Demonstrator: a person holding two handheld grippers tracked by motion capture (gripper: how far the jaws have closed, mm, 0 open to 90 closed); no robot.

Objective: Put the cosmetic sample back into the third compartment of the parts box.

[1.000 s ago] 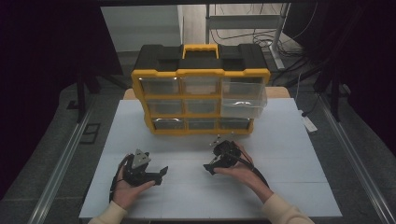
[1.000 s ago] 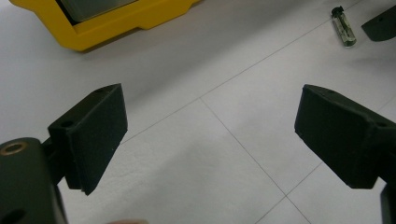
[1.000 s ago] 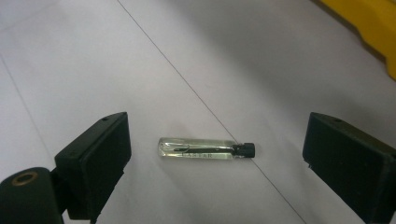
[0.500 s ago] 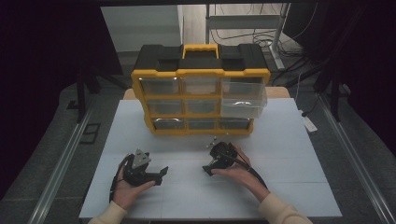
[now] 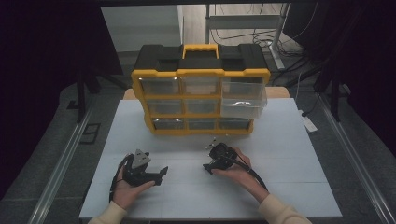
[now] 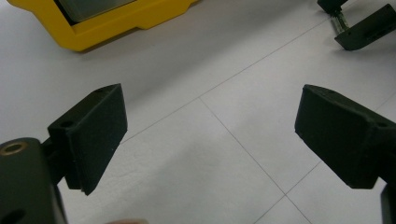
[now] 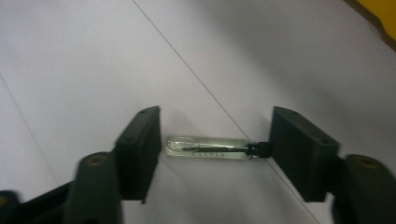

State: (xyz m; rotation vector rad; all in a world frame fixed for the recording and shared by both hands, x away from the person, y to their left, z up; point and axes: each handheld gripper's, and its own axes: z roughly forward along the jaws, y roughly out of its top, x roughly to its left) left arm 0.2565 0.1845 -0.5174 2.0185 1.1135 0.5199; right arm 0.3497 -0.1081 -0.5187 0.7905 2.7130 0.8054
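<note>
A: What is the right gripper (image 7: 215,150) working on?

B: A small clear glass vial (image 7: 210,148) with a black cap (image 7: 259,149) at its 3 o'clock end in the right gripper view. It looks filled with clear liquid, a thin dark stem runs inside it from the cap, and faint dark lettering sits along its side. It lies flat on the white table (image 7: 93,60), lengthwise between the two black jaws.

A: So the jaws have it?

B: They have just been closing on it end to end. The cap meets the jaw at 3 o'clock, and the glass end sits right against the jaw at 9 o'clock, so the vial reads as pinched by its two ends.

A: Where is that on the table?

B: In the high view the right gripper (image 5: 215,158) is near the table's middle, at about 6 o'clock from the yellow organiser (image 5: 201,100), whose upper drawer (image 5: 243,98) at 3 o'clock is pulled out.

A: And the left gripper (image 5: 154,175)?

B: At 9 o'clock from the right one, well apart. In the left gripper view its jaws are spread wide over bare table, with nothing between them.
</note>
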